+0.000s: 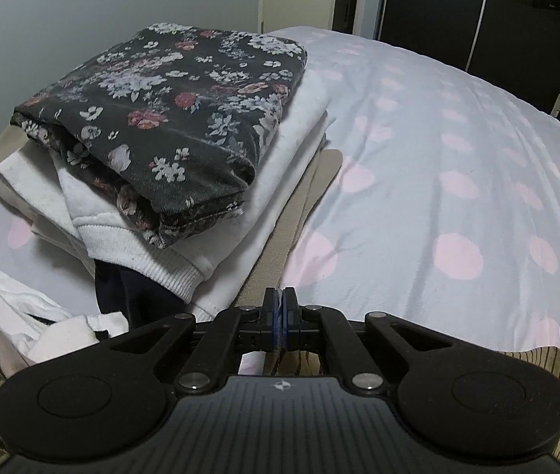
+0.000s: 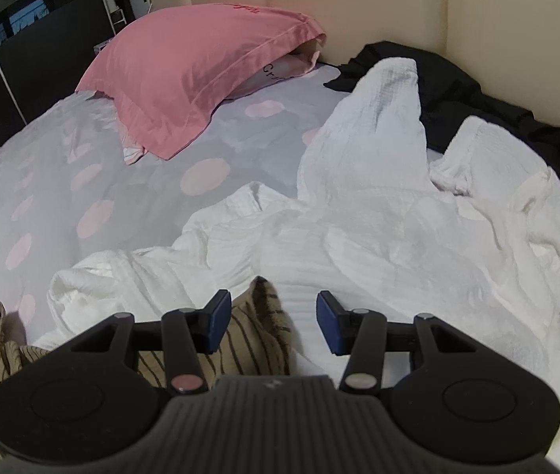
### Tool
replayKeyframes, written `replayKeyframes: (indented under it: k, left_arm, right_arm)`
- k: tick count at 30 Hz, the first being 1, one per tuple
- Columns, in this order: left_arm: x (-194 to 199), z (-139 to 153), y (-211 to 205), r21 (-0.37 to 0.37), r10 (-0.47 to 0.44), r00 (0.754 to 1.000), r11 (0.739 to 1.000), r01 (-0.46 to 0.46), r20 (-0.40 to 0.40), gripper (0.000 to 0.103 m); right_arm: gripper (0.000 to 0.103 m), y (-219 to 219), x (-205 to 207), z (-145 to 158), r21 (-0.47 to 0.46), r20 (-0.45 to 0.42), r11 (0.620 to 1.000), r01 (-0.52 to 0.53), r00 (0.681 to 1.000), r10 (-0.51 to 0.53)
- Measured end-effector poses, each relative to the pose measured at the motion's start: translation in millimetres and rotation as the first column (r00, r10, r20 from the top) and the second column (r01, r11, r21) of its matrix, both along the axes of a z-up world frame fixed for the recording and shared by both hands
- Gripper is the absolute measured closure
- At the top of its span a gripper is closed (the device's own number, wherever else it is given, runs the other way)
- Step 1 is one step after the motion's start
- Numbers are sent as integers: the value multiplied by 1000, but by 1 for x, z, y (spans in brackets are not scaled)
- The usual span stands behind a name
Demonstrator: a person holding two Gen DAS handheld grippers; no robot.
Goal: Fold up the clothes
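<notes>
Ahead and left of the left claw (image 1: 279, 318) a stack of folded clothes (image 1: 169, 134) lies on the bed (image 1: 438, 150). Beneath the right claw (image 2: 269, 326) lies a shirt (image 2: 248, 335) — beyond it a crumpled robe (image 2: 378, 229), with a pillow (image 2: 193, 71) farther back left and another garment (image 2: 477, 110) behind right.

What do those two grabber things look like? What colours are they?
Both look alike. The left gripper and right gripper are matte black, with a ribbed dark grey body bearing a small white star-like mark. Each has two rounded black side lobes with a circle pressed in, angled link bars and shiny silver rivets. The fingers carry blue pads. No cables or sleeves show.
</notes>
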State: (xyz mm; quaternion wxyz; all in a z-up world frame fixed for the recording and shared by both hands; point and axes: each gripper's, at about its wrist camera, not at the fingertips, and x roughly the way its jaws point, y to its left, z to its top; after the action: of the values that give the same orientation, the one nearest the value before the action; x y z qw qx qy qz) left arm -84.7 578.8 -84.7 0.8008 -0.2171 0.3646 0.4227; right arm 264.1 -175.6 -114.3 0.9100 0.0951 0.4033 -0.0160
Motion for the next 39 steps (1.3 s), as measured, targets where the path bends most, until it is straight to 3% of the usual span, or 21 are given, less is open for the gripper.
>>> replayKeyframes:
  k: [6,9,10,11,12,15,17,20,24,30,33,35,36,39]
  left_arm:
    - [0,-1,-1,-5,-1,1000,1000,1,-4,103]
    - [1,-1,-2,-7,0,1000,1000,0,-6,103]
    - [1,-2,-2,-7,-1,1000,1000,1,-8,103]
    - [2,-2,-3,-7,-2,1000,1000,2,-10,103]
    - [3,-3,-3,-8,-4,1000,1000,3,-13,103]
    - [3,-2,-4,3,2,1000,1000,-2,-4,103]
    - [0,4,-5,29,15,1000,999,-15,15,103]
    - [-1,15,-6,81,39,998,996,-42,41,103]
    - [1,18,-2,115,56,998,992,-57,15,103]
    - [10,-13,10,53,61,992,997,-55,-113,103]
    - [18,-23,7,36,5,984,999,1,-177,100]
    - [20,-22,5,34,-12,981,999,18,-192,99]
    - [20,-18,3,49,-13,983,999,23,-186,98]
    - [22,-4,-7,70,-64,990,995,73,-124,89]
  right_arm:
    - [53,-7,8,-6,43,6,999,4,1000,-4]
    - [56,3,13,-6,46,6,997,-56,998,55]
    - [65,7,15,-8,36,-6,997,-69,998,69]
    - [90,12,16,-10,27,-19,996,-83,996,83]
    - [103,15,18,-12,30,-37,995,-95,995,96]
    - [102,20,19,-8,-2,-23,997,-77,997,77]
    - [102,21,21,6,-66,52,998,-21,998,24]
    - [102,16,28,24,-46,146,998,44,989,-37]
    - [102,23,39,14,-110,122,993,50,992,-36]
    - [101,20,45,-15,-160,11,987,5,1000,-3]
    - [92,17,40,-10,-209,25,978,21,1000,-17]
    - [75,15,35,-2,-245,64,968,47,997,-32]
    - [74,13,31,3,-253,88,966,60,995,-39]
    - [74,14,21,17,-157,139,987,28,990,-6]
